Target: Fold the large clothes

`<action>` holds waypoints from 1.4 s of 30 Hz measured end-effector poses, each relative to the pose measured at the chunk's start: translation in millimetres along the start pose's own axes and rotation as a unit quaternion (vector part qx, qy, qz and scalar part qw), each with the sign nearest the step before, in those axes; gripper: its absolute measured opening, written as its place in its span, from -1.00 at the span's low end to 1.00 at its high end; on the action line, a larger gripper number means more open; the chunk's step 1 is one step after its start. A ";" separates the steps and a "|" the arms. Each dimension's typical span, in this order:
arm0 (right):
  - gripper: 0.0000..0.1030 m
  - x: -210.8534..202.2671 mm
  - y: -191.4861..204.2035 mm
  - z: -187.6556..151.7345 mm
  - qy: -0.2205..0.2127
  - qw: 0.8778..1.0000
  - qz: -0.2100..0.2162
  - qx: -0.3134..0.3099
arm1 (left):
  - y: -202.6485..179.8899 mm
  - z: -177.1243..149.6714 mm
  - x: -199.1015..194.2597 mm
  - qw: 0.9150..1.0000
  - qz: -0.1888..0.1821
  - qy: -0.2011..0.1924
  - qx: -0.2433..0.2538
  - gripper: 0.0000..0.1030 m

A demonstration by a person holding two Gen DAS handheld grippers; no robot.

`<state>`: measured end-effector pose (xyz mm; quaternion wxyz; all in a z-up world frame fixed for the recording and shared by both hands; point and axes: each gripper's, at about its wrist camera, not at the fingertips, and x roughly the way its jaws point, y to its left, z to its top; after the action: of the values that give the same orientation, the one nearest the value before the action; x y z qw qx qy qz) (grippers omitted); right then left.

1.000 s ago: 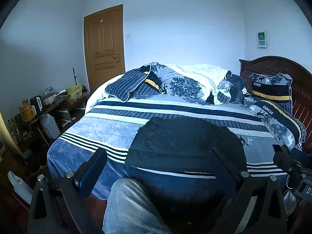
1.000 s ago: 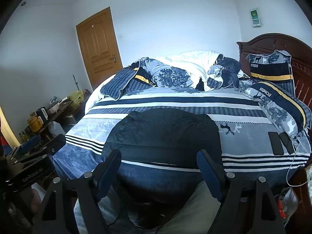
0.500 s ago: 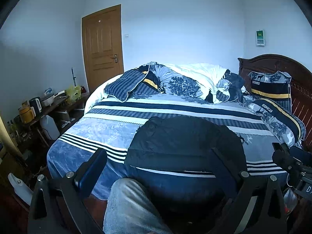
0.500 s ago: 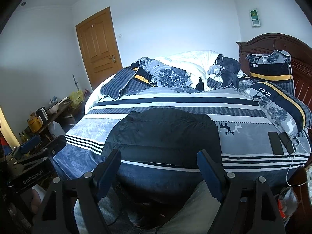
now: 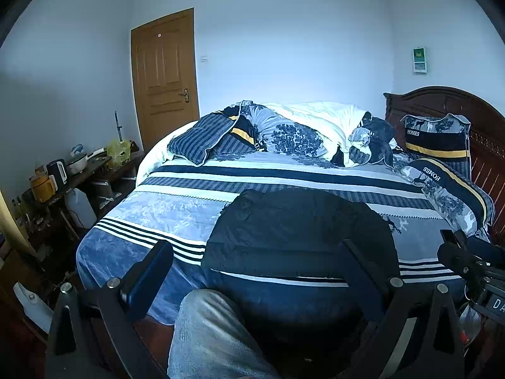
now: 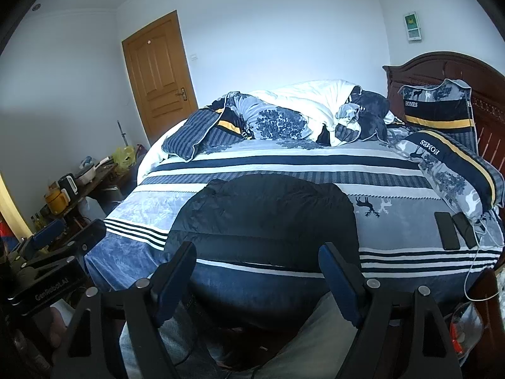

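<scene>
Here, a bed (image 5: 176,208) under a striped blue cover, heaped duvet (image 5: 315,120) at 12 o'clock, wooden door (image 5: 164,75) at 10. Folded black jacket (image 5: 300,230) flat near the front edge. Two phones (image 6: 454,230) at 3 o'clock, right view only. Left gripper (image 5: 255,271) and right gripper (image 6: 257,268) wide apart, holding nothing, short of the jacket.

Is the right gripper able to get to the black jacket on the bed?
Probably yes. The right gripper is open and points straight at the black jacket, which lies flat near the bed's front edge. Nothing stands between them.
</scene>
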<state>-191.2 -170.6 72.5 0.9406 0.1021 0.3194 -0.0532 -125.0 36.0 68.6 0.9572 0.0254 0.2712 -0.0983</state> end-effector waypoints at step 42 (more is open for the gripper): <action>0.60 2.3 -1.5 -1.9 0.004 1.000 -0.001 0.001 | 1.8 -1.1 0.5 1.000 0.000 0.003 0.003 0.99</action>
<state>-190.7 -171.7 69.3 0.9390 0.1031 0.3236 -0.0545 -124.8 37.7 67.4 0.9564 0.0284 0.2733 -0.0992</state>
